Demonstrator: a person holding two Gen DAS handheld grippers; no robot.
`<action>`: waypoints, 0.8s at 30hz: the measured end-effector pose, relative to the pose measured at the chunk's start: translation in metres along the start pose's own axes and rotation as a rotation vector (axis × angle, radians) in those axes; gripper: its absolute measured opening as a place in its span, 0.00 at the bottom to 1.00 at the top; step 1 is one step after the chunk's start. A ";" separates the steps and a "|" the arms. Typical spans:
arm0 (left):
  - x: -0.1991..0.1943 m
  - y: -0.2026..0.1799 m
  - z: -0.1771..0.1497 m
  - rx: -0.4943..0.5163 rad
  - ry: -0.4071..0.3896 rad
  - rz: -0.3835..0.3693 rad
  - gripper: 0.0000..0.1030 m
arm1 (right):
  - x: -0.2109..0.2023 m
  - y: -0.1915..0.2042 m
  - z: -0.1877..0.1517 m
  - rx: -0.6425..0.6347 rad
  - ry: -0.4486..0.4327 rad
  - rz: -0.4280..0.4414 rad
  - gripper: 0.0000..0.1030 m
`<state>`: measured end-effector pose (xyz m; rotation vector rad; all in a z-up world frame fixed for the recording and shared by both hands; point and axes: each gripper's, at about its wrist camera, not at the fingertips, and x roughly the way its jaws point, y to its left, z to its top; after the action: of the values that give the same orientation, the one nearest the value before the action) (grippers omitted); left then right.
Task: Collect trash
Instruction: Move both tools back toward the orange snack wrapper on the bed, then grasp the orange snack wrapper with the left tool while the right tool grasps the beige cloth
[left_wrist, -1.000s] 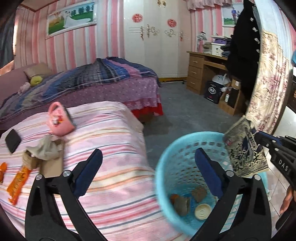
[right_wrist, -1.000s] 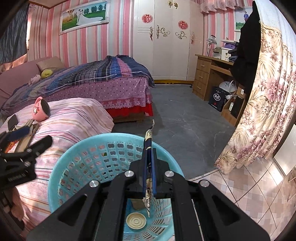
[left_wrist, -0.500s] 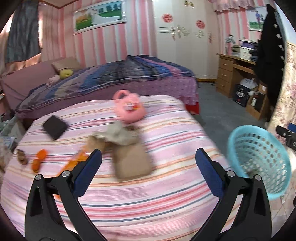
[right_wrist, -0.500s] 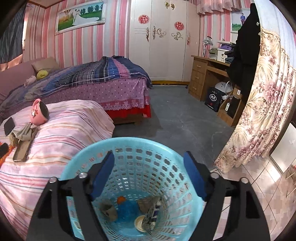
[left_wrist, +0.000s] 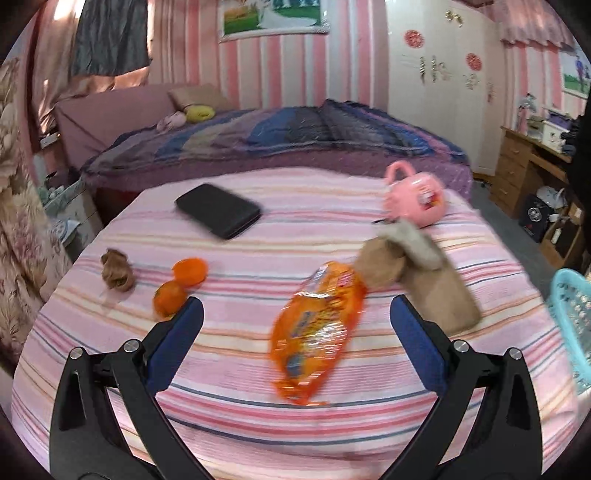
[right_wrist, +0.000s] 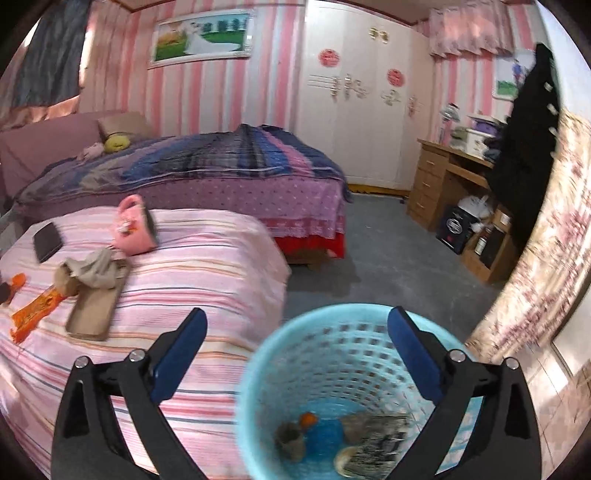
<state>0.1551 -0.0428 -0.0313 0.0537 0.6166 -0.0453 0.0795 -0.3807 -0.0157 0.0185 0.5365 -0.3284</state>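
Note:
My left gripper (left_wrist: 295, 325) is open and empty above the pink striped bed (left_wrist: 258, 406). An orange snack wrapper (left_wrist: 317, 325) lies between its fingers. Orange peels (left_wrist: 181, 284) and a brown crumpled scrap (left_wrist: 117, 275) lie to the left. My right gripper (right_wrist: 297, 350) is open and empty above the blue basket (right_wrist: 332, 354), which stands on the floor beside the bed. The black patterned wrapper (right_wrist: 376, 439) lies inside it with other scraps. The basket's rim shows in the left wrist view (left_wrist: 570, 321) at the right edge.
On the bed lie a black phone (left_wrist: 218, 215), a pink toy bag (left_wrist: 415, 201), a brown case with grey cloth (left_wrist: 424, 273). A second bed (right_wrist: 184, 173) stands behind. A desk (right_wrist: 450, 184) and a floral curtain (right_wrist: 546, 258) stand to the right.
My right gripper opened and dropped the black patterned wrapper into the basket. My left gripper swung left from the basket to over the striped bed, above the orange wrapper.

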 end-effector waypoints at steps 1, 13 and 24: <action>0.005 0.003 -0.002 0.001 0.014 0.005 0.95 | 0.001 0.007 0.000 -0.012 0.000 0.005 0.94; 0.053 0.010 -0.012 0.039 0.177 -0.048 0.89 | 0.023 0.090 -0.001 -0.083 0.024 0.098 0.94; 0.059 -0.003 -0.013 0.075 0.209 -0.142 0.01 | 0.035 0.122 -0.001 -0.100 0.063 0.153 0.94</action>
<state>0.1951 -0.0461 -0.0764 0.0882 0.8269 -0.2019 0.1452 -0.2757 -0.0426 -0.0266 0.6093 -0.1518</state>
